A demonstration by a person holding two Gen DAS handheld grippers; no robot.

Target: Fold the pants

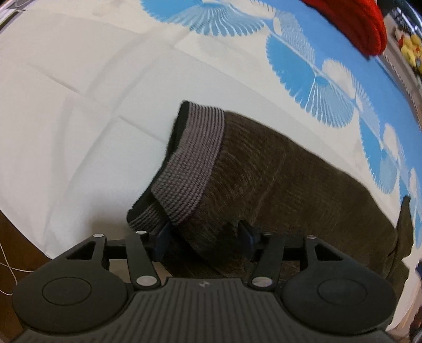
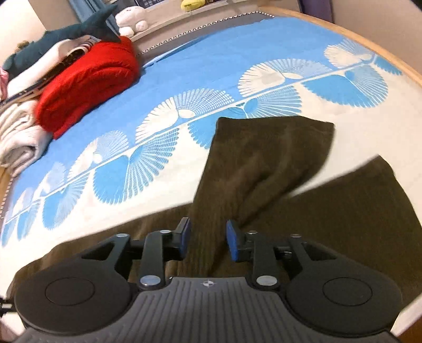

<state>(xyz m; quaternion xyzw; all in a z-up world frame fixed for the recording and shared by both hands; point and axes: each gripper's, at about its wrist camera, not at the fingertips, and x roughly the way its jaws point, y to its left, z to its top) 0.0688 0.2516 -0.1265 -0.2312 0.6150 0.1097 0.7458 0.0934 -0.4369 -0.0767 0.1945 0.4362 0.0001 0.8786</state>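
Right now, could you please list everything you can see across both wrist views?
Pants: one pair, dark olive-brown, spread on the bed; grey ribbed waistband at the left gripper's end, legs at the right's.
Bed cover: one, blue and white with a fan pattern, under everything.
Red knit: one, folded, far side of the bed.
Pale folded fabrics: a stack, cream, beside the red knit.
Shark plush: one, dark teal, behind the stack.
White plush: one, by the headboard.
Left gripper: black, blue pads, open over the waistband.
Right gripper: black, blue pads, open astride a leg.
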